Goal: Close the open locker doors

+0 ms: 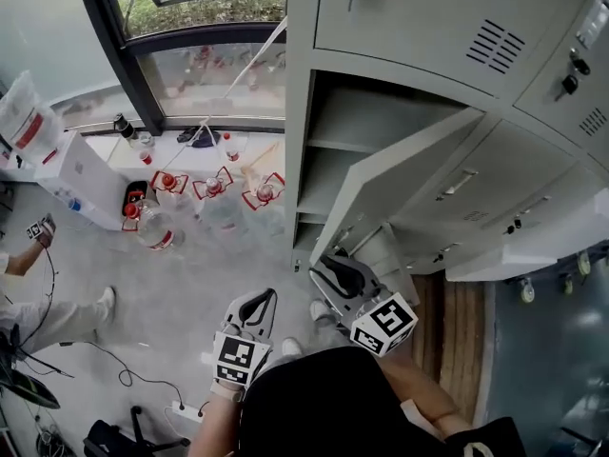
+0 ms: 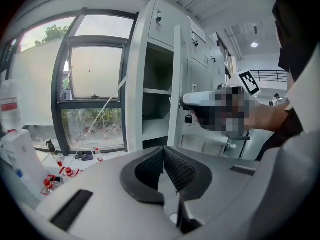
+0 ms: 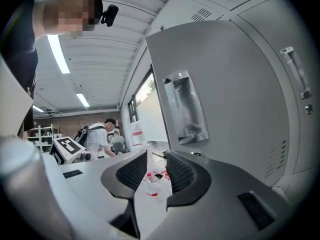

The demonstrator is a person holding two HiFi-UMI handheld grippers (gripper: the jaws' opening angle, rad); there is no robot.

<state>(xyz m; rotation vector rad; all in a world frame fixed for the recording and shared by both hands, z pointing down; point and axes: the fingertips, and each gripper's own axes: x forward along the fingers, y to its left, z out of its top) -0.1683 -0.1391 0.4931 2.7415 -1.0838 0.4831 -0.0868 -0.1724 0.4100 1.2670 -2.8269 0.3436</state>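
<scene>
while the open locker door stands half swung out from the grey locker, the right gripper is just beside its lower edge, jaws a little apart with nothing between them. the left gripper hangs over the floor, apart from the door, jaws pressed together and empty.

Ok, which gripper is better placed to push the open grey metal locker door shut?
Right, most likely. The right gripper is close beside the open grey metal locker door, whose panel fills its view; the left gripper, jaws together, is further from it.
</scene>
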